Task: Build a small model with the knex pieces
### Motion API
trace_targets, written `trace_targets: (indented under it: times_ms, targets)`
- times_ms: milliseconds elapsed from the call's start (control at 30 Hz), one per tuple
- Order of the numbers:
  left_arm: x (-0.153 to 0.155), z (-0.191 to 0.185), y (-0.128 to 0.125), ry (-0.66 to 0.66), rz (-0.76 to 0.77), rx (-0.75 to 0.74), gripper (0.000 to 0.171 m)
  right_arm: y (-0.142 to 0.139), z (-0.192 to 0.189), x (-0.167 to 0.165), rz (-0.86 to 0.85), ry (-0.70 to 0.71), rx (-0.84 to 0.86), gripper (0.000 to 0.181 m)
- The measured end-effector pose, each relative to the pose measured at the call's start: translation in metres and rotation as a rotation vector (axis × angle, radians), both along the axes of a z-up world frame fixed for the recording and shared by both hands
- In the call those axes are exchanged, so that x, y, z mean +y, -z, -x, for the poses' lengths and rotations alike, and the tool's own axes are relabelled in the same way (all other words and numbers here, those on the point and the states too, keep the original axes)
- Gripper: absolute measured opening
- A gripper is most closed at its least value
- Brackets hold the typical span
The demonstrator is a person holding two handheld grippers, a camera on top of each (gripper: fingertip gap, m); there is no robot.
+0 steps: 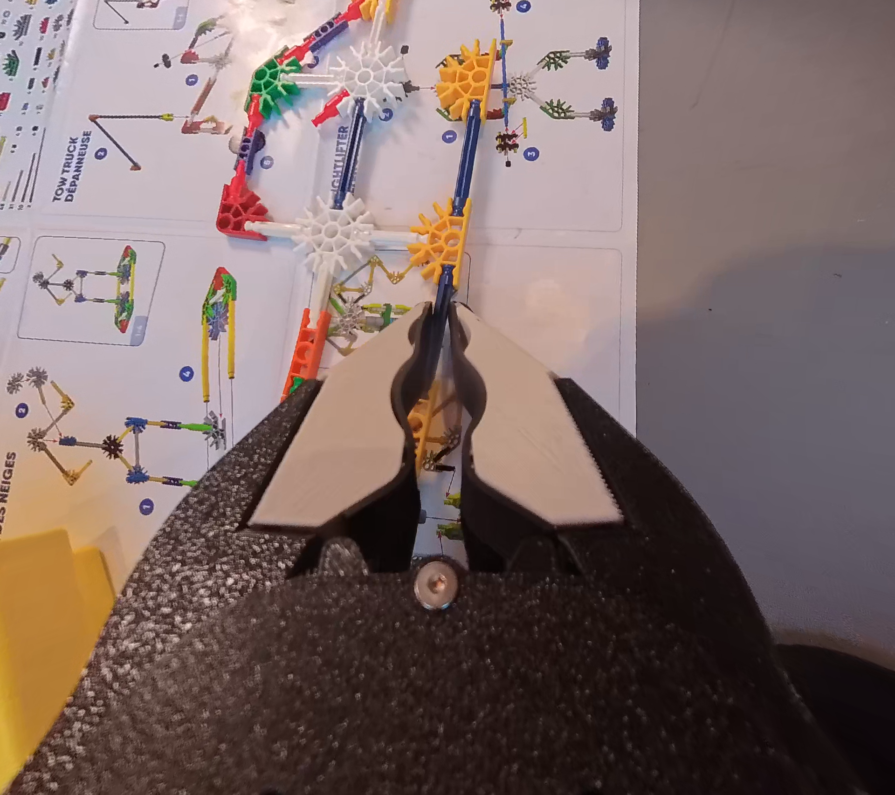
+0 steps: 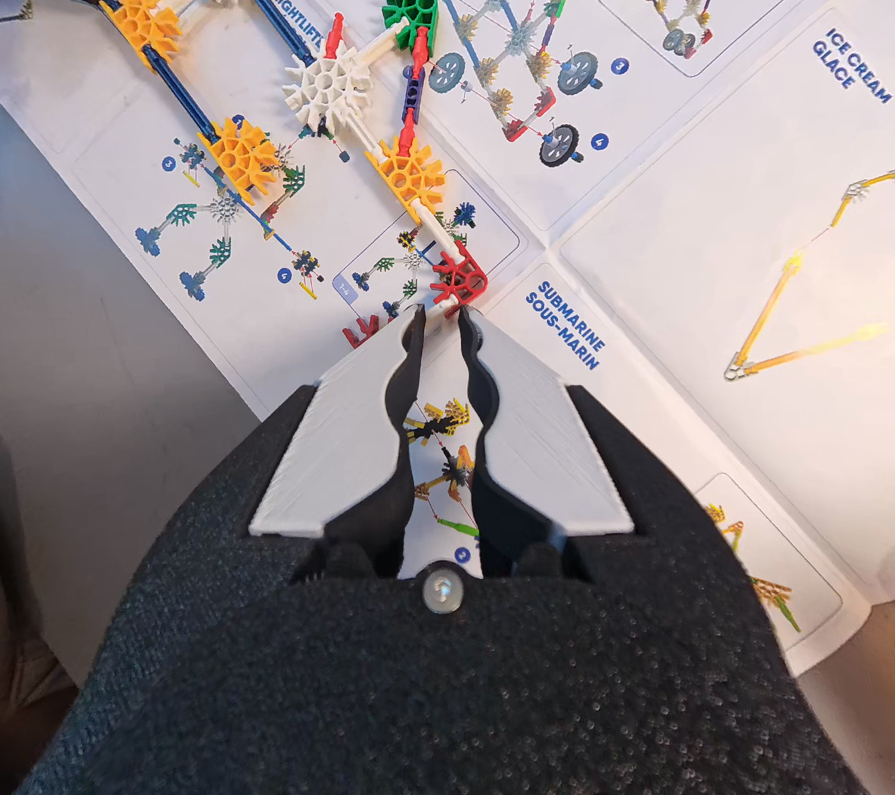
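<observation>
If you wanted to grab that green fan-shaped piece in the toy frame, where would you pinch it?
Probably across the green connector's flat faces at its curved outer edge, coming from outside the frame. Rods plug into its other slots, so that rim is the only bare part; lying flat on the instruction sheet, it may need lifting first.

The instruction sheet (image 2: 678, 287) bears blue printed headings and numbered blue circles beside its model diagrams.

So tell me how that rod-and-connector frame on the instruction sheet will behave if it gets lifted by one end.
The rod-and-connector frame is probably light: thin plastic rods and open-spoked connectors. It would likely sag or twist, since it is a flat lattice of push-fit joints, and one might pop apart. The left gripper is closed on a blue rod at one edge, so the far side would likely droop over the instruction sheet.
</observation>
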State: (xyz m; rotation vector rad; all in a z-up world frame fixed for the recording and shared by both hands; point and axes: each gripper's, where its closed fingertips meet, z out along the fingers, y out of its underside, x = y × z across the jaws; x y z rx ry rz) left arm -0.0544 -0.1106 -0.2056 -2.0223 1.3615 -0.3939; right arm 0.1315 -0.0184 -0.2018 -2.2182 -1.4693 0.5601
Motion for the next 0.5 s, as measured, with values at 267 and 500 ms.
trace_targets:
  times_ms: [267,500]
  targets:
    - [-0.001,0.000,0.001,0.004,0.002,0.006,0.004,-0.007,-0.001,-0.018,-0.035,-0.246,-0.137,0.000]
    - [-0.002,-0.001,0.004,0.007,0.010,0.012,0.004,0.001,-0.002,-0.020,0.016,-0.311,-0.246,0.000]
